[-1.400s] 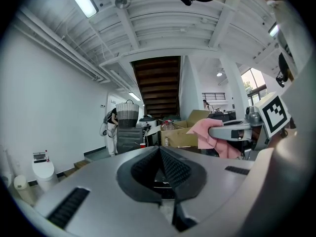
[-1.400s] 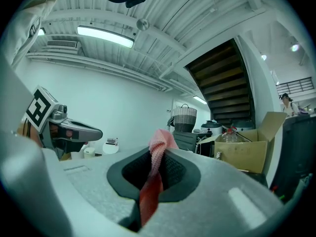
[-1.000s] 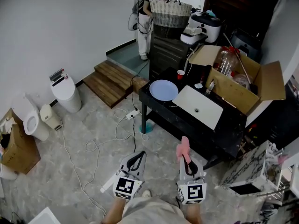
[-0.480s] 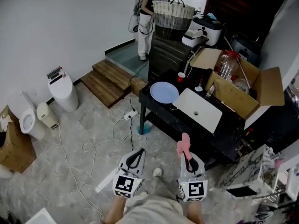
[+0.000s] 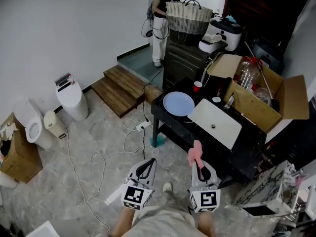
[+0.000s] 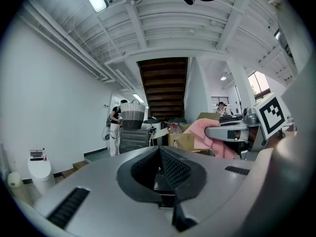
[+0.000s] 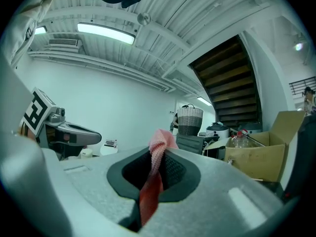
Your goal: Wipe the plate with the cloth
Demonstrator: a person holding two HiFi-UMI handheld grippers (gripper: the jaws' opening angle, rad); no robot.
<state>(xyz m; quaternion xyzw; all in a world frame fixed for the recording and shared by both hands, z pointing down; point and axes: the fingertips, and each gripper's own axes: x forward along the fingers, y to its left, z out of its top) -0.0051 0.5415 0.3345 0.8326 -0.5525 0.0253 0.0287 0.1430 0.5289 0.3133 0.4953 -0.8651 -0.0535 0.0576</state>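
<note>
Table (image 5: 170, 118) edges nearer; plate (image 5: 178, 103) sits at 12 o'clock. Right gripper (image 5: 198, 164) pinches cloth (image 5: 195, 153), left gripper (image 5: 146, 165) clenched empty. Risk: thin pinch, cloth slips mid-wipe

Pale blue plate (image 5: 178, 103) lies flat on dark table (image 5: 183, 126); pink cloth (image 5: 195, 152) stands pinched upright.

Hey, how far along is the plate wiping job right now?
Done: the pink cloth is clamped in the right gripper. In hand: both grippers are held short of the black table, the left gripper shut and empty. Left: reaching the light blue plate on that table and wiping it.
</note>
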